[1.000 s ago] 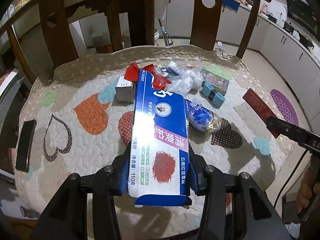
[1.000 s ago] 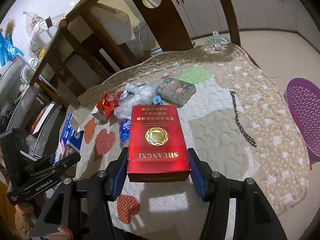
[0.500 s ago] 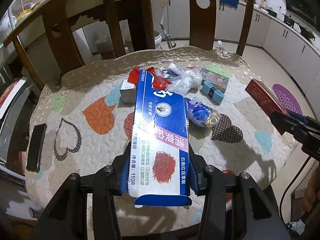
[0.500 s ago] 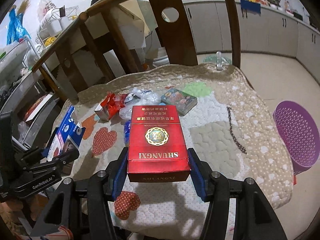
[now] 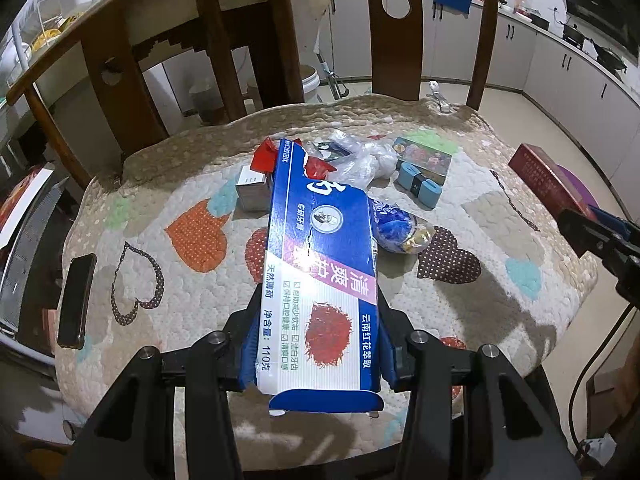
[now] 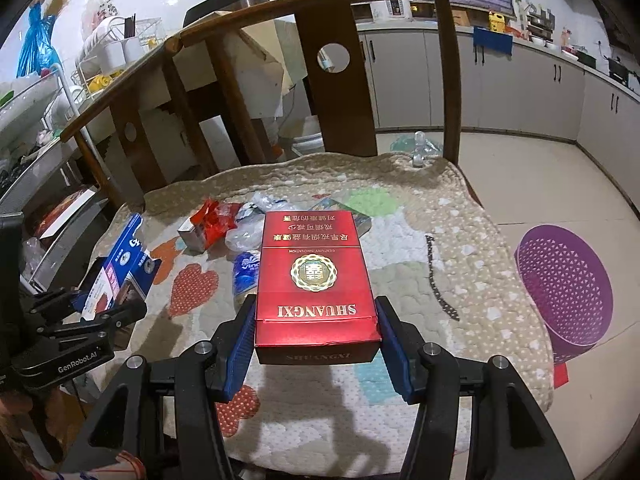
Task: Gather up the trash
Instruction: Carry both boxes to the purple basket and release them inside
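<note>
Chair seat [image 5: 168,184]: wooden frame, quilted cushion with heart patches; serves as the surface holding the litter.

Purple basket [image 6: 564,284]: perforated, on the floor just beside the seat's edge, in the right wrist view. Likely the collection bin, though nothing is visible inside it.

Toothpaste box [image 5: 320,276]: blue and white, torn at the far end. Held lifted above the cushion by the left gripper [image 5: 316,348], its jaws partly closed and pressing both long sides.

Cigarette pack [image 6: 316,284]: red, marked SHUANGXI. Held clear of the cushion by the right gripper [image 6: 316,340], its jaws about half open and clamped on the pack's two sides.

Remaining on the seat, grouped near the back:
- clear plastic bag [image 5: 360,160], crumpled;
- small printed box [image 5: 424,156], lying flat;
- blue wrapper [image 5: 396,232], shiny, just beside the toothpaste box as seen;
- grey carton [image 5: 252,192] with a red wrapper [image 5: 266,154] at it;
- blue clip-like item [image 5: 418,184], touching the printed box.

Black phone [image 5: 76,300]: at the seat's left edge; probably not trash.

Status: two items picked up, neither yet dropped off. Judged early to midway; roughly five pieces left to gather.
</note>
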